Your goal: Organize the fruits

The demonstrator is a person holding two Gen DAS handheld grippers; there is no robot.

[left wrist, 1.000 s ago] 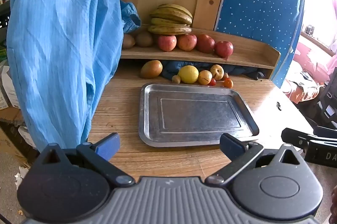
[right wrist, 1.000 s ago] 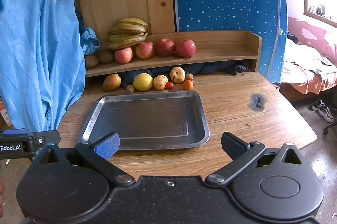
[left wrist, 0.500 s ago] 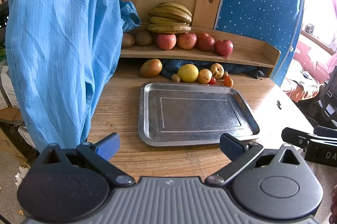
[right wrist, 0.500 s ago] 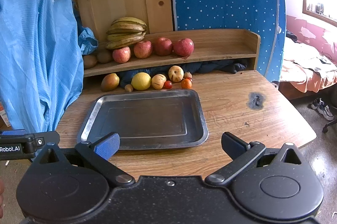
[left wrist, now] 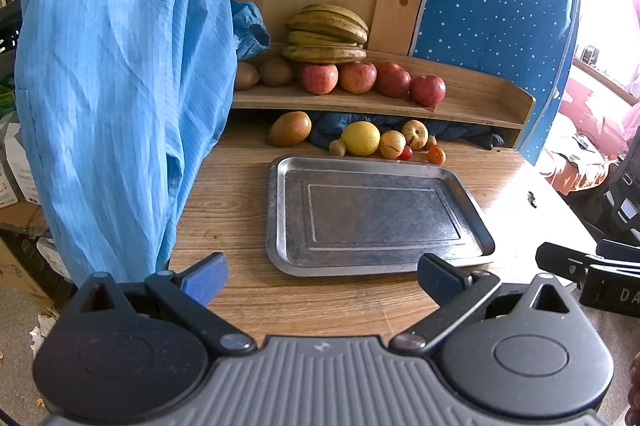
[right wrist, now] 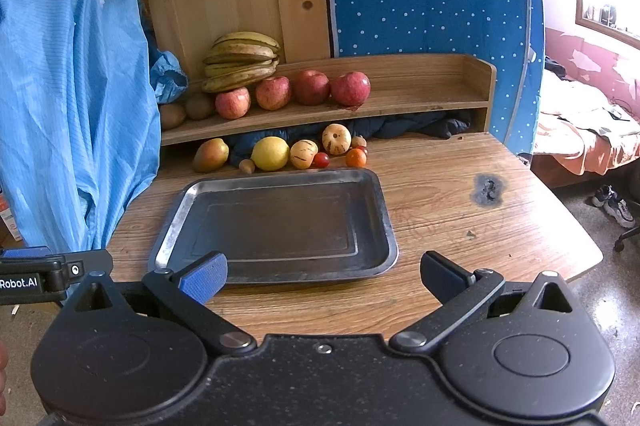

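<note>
An empty metal tray (left wrist: 372,262) (right wrist: 376,218) lies on the wooden table. Behind it sits a row of fruit: a mango (left wrist: 289,128) (right wrist: 211,154), a lemon (left wrist: 360,138) (right wrist: 270,153), small striped melons (left wrist: 392,144) (right wrist: 336,139) and small tomatoes (left wrist: 436,155) (right wrist: 355,157). On the shelf above are several red apples (left wrist: 319,78) (right wrist: 350,88), bananas (left wrist: 326,33) (right wrist: 240,61) and kiwis (left wrist: 275,70). My left gripper (left wrist: 322,276) and right gripper (right wrist: 324,276) are both open and empty, at the table's near edge in front of the tray.
A blue garment (left wrist: 120,73) (right wrist: 68,113) hangs at the table's left side. A wooden shelf (left wrist: 472,105) (right wrist: 420,93) stands at the back with dark cloth under it. A burn mark (right wrist: 488,187) is on the table's right part. The table's right edge drops to the floor.
Both grippers have drifted very slightly; the tray and fruit sit a little higher in the right wrist view. Nothing was taken hold of or let go.
</note>
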